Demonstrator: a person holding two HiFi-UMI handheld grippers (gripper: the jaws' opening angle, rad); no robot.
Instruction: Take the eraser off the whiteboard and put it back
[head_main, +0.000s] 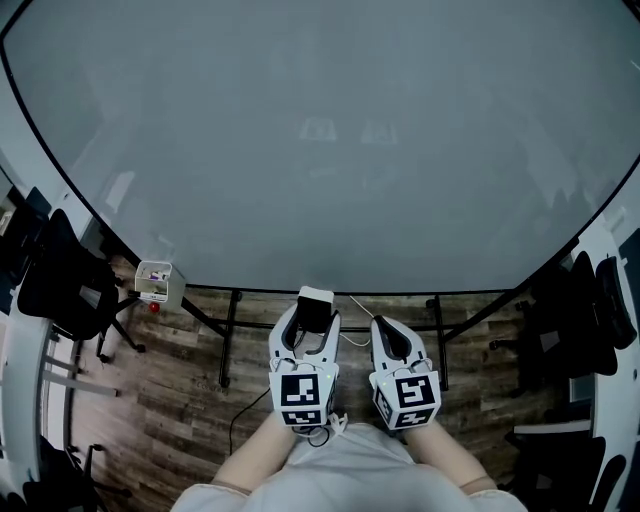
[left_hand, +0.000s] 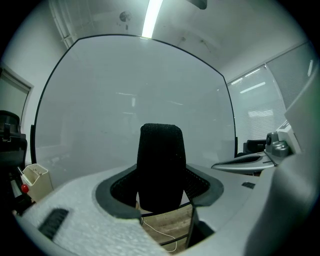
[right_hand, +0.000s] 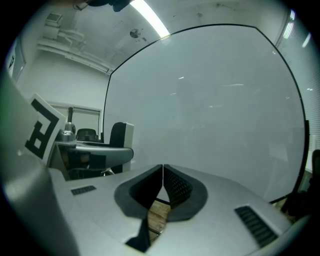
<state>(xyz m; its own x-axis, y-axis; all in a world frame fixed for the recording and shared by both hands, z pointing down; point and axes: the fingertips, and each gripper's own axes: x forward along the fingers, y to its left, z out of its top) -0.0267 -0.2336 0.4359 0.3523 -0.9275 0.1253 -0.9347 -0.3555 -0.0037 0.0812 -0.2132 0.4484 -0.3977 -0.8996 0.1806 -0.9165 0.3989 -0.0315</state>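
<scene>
The eraser (head_main: 315, 301), with a white back and black felt (left_hand: 160, 167), stands upright between the jaws of my left gripper (head_main: 313, 318), which is shut on it. It is held in front of the lower edge of the large whiteboard (head_main: 320, 140); whether it touches the board I cannot tell. My right gripper (head_main: 386, 336) hangs just to the right, its dark pads (right_hand: 175, 187) pressed together with nothing between them. In the right gripper view the eraser (right_hand: 120, 135) shows at the left. The right gripper (left_hand: 250, 161) shows at the right edge of the left gripper view.
A small white holder (head_main: 157, 281) with markers hangs by the board's lower left edge. Black chairs stand at the left (head_main: 60, 285) and right (head_main: 590, 315). The board's stand legs (head_main: 229, 340) and a thin cable cross the wooden floor (head_main: 180, 400).
</scene>
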